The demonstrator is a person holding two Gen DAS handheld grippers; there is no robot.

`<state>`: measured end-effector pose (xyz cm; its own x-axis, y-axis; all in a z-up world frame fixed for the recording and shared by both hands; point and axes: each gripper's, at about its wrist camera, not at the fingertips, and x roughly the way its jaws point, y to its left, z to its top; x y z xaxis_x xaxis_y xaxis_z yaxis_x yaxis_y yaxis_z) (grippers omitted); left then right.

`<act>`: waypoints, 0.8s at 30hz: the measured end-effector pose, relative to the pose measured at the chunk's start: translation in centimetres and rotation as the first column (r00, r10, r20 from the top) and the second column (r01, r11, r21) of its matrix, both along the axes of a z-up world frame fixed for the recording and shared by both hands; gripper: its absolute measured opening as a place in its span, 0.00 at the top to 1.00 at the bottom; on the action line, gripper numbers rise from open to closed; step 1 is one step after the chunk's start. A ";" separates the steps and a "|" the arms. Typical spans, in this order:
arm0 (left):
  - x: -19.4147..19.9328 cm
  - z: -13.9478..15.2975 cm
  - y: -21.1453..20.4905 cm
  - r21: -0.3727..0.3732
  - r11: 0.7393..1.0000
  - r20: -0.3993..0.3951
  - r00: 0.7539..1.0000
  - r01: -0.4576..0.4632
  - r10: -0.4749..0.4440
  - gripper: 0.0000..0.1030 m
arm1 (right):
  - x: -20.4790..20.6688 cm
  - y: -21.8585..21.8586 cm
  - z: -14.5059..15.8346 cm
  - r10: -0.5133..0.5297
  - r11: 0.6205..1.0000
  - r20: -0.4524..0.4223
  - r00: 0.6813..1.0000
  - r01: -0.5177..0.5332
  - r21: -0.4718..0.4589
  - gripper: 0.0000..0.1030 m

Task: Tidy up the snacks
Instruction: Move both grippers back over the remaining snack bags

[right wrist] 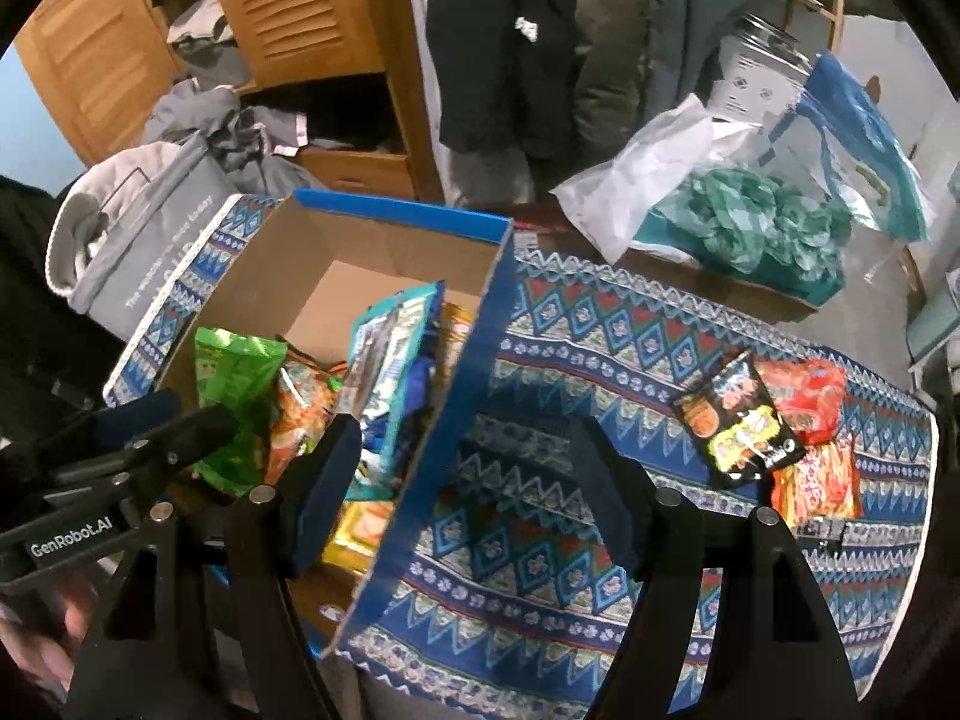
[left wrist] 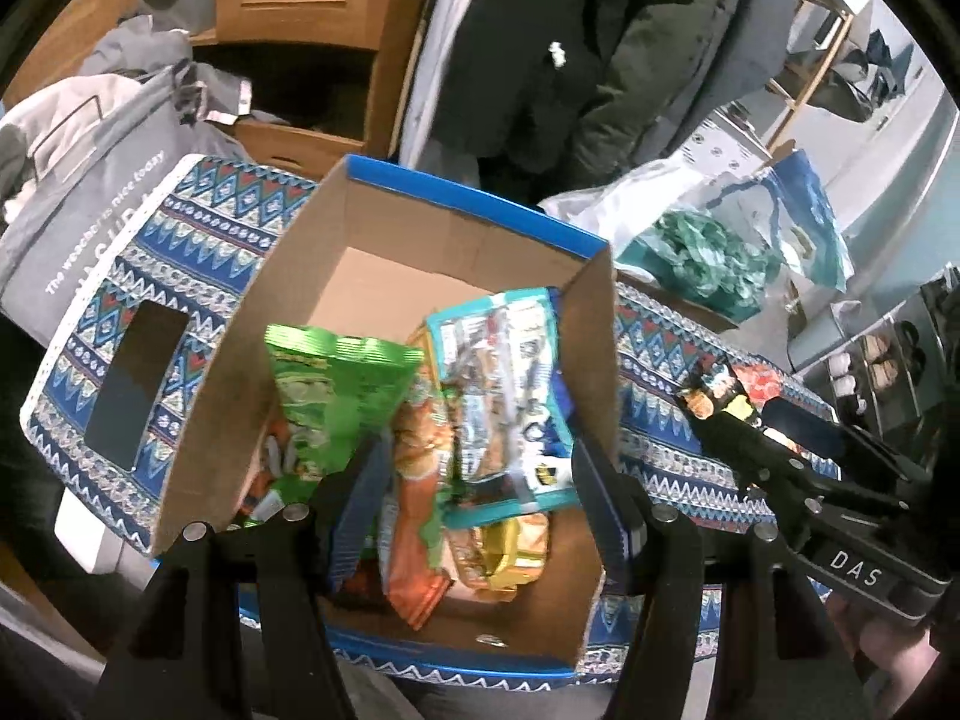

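Observation:
An open cardboard box (left wrist: 420,228) with a blue rim stands on a table under a blue patterned cloth (right wrist: 600,330). Inside it lie a green bag (left wrist: 324,384), an orange bag (left wrist: 420,480), a teal-and-white bag (left wrist: 504,384) and a yellow pack (left wrist: 510,552). My left gripper (left wrist: 477,504) hovers open over these bags, its pads pressing nothing. My right gripper (right wrist: 471,480) is open and straddles the box's right wall (right wrist: 456,396) without pinching it. To the right on the cloth lie a black packet (right wrist: 738,426), a red packet (right wrist: 807,396) and an orange packet (right wrist: 816,480).
A dark phone (left wrist: 138,384) lies on the cloth left of the box. A grey fabric bag (left wrist: 90,210) stands at the table's left end. A white plastic bag with teal stuffing (right wrist: 750,228) sits behind the table, near a wooden cabinet (right wrist: 300,12) and hanging dark coats (left wrist: 540,30).

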<state>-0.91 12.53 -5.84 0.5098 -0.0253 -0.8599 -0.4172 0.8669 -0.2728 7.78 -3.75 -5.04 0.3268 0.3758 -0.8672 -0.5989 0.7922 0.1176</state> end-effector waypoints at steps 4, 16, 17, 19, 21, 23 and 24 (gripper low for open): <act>0.6 0.2 -1.4 0.006 1.000 0.001 1.000 0.022 -0.022 0.38 | 0.2 -1.3 -0.1 -0.014 1.000 0.002 1.000 0.014 -0.005 0.29; 2.5 0.2 -6.1 0.009 0.995 -0.031 0.995 0.095 -0.095 0.36 | 0.7 -6.2 -0.9 -0.071 0.997 0.008 0.997 0.071 -0.028 0.26; 2.7 0.3 -6.5 0.008 0.995 -0.032 0.994 0.101 -0.101 0.36 | 1.0 -6.8 -1.0 -0.080 0.996 0.006 0.997 0.080 -0.030 0.26; 3.2 0.5 -7.4 0.010 0.993 -0.033 0.993 0.116 -0.115 0.31 | 1.6 -8.1 -1.4 -0.102 0.994 0.002 0.995 0.102 -0.037 0.26; 3.7 0.6 -8.4 0.018 0.992 -0.033 0.991 0.127 -0.127 0.29 | 2.0 -9.0 -1.7 -0.121 0.992 -0.003 0.993 0.121 -0.041 0.26; 4.5 0.8 -9.5 0.023 0.989 -0.040 0.989 0.144 -0.143 0.29 | 2.8 -10.3 -2.1 -0.148 0.988 -0.014 0.989 0.148 -0.043 0.26; 5.0 0.8 -10.0 0.022 0.988 -0.045 0.988 0.152 -0.151 0.29 | 3.0 -10.8 -2.3 -0.157 0.987 -0.018 0.987 0.156 -0.044 0.26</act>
